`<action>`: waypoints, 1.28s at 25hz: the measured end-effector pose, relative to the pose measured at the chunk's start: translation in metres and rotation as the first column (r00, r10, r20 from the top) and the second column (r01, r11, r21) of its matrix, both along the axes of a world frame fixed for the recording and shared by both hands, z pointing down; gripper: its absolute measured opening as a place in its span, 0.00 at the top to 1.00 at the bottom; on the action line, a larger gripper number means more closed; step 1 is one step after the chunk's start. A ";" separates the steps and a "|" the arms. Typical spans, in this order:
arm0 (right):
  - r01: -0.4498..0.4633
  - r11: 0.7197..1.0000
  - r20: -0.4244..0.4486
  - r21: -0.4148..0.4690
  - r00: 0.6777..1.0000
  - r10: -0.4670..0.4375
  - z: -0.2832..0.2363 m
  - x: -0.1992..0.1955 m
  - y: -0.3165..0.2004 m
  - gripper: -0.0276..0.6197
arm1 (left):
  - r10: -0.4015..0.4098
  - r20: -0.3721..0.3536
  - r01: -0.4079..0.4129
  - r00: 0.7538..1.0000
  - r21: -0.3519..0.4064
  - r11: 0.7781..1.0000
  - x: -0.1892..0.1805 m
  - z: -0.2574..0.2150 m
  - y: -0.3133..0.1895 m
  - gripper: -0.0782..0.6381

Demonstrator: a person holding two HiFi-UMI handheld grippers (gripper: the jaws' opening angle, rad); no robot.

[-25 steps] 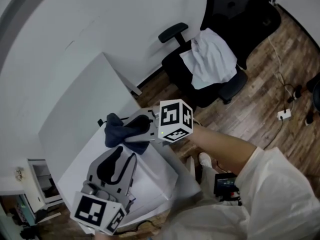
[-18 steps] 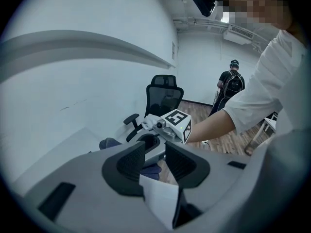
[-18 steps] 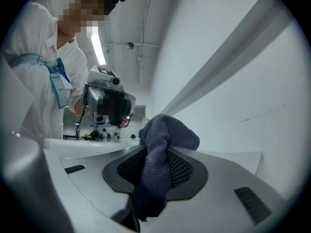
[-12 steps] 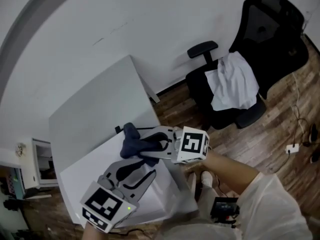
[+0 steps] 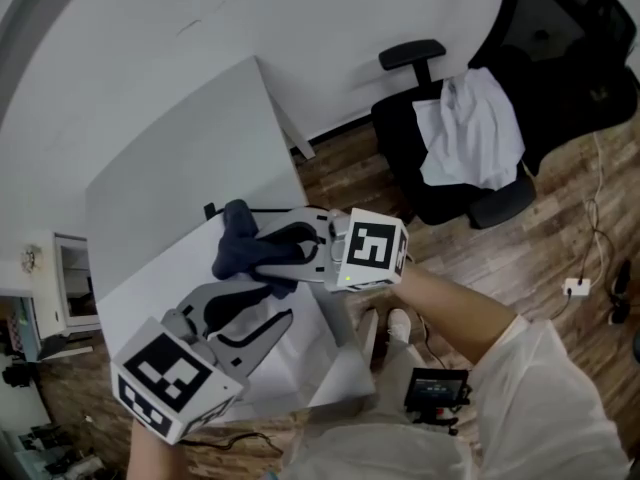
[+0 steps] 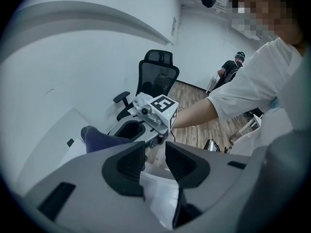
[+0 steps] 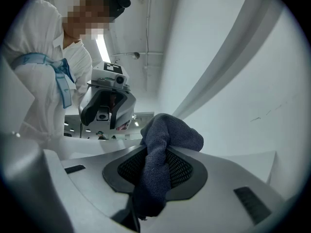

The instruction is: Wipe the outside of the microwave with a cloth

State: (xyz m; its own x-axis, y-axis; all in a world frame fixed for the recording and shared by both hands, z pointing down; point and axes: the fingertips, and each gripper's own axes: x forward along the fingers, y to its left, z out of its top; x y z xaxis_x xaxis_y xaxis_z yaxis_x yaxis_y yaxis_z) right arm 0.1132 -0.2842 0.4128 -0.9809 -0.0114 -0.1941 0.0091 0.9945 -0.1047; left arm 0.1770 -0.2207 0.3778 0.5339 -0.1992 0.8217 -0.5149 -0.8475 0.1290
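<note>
1. Presently, the right tool (image 5: pixel 258 254) is clamped on the cloth (image 5: pixel 236 248), which is bunched at its tip, likely as a wiping pad.
2. Cloth lies over the white microwave (image 5: pixel 315 353) top, near the rear edge.
3. Left tool (image 5: pixel 266 315) has its jaws slightly apart and empty, and waits alongside.

Even, bright indoor light from ceiling strips; strong fisheye bending with dark vignetted corners; soft shadows
</note>
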 end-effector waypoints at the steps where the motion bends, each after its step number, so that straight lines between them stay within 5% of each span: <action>1: -0.002 1.000 0.005 -0.005 1.000 0.002 0.000 0.001 0.002 0.77 | -0.002 0.002 0.002 1.000 -0.006 1.000 0.000 0.001 0.002 0.71; 11: 0.039 0.999 0.001 0.002 0.999 -0.039 0.002 0.008 0.034 0.77 | 0.033 0.015 -0.032 0.999 -0.071 0.997 0.003 0.009 0.018 0.71; 32: 0.074 0.997 -0.021 0.000 0.997 -0.074 0.001 0.023 0.094 0.77 | 0.003 0.014 -0.002 1.000 -0.083 0.997 -0.014 0.001 0.051 0.71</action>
State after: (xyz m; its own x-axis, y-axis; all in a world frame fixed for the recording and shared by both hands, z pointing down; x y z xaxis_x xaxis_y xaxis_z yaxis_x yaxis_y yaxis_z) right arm 0.1359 -0.1906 0.4141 -0.9829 0.0619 -0.1737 0.0809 0.9912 -0.1046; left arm 0.1631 -0.1693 0.3791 0.5222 -0.1283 0.8431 -0.5148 -0.8356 0.1917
